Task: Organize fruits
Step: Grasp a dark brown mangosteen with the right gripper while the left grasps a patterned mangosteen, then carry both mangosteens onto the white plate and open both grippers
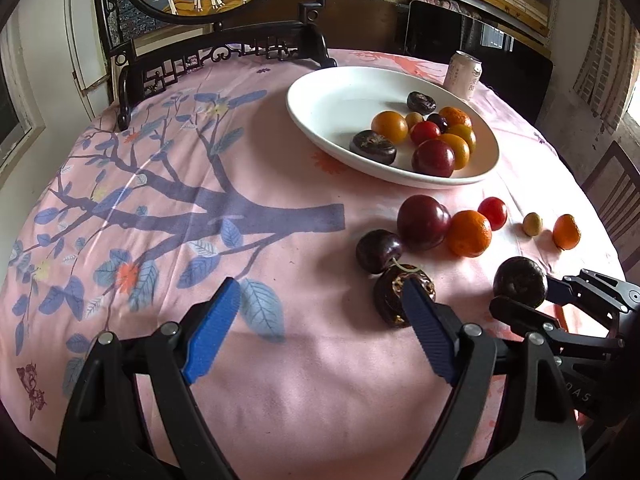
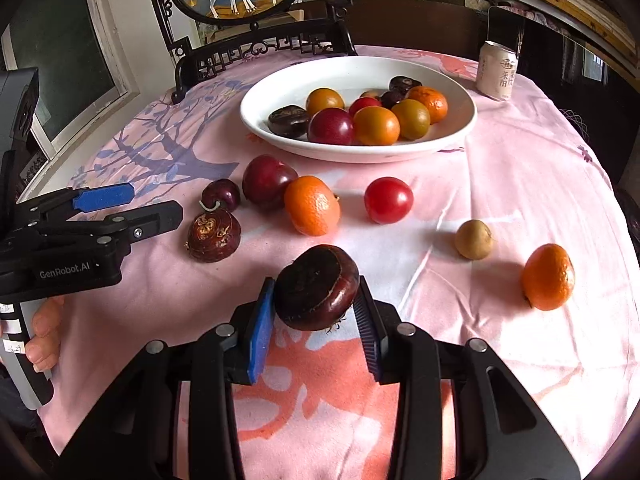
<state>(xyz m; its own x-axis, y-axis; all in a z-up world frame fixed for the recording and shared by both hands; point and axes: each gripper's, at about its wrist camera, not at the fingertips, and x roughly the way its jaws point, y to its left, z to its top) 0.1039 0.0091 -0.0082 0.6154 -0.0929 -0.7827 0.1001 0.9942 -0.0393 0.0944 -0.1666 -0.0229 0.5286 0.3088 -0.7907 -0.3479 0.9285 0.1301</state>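
Low in the right wrist frame, the right gripper (image 2: 316, 316) has its fingers clamped on a dark water chestnut (image 2: 316, 294) just above the tabletop (image 2: 500, 184), likely bound next for the white plate (image 2: 280, 92) at upper centre, while the left gripper (image 1: 320, 328) hangs wide open and empty.

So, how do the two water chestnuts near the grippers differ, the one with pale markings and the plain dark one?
The plain dark water chestnut sits between the pads of the right gripper, which is shut on it; the marked water chestnut lies free on the tablecloth, next to the open left gripper. The plain one shows no pattern; the marked one has pale swirls on top. Both are dark brown and rounded.
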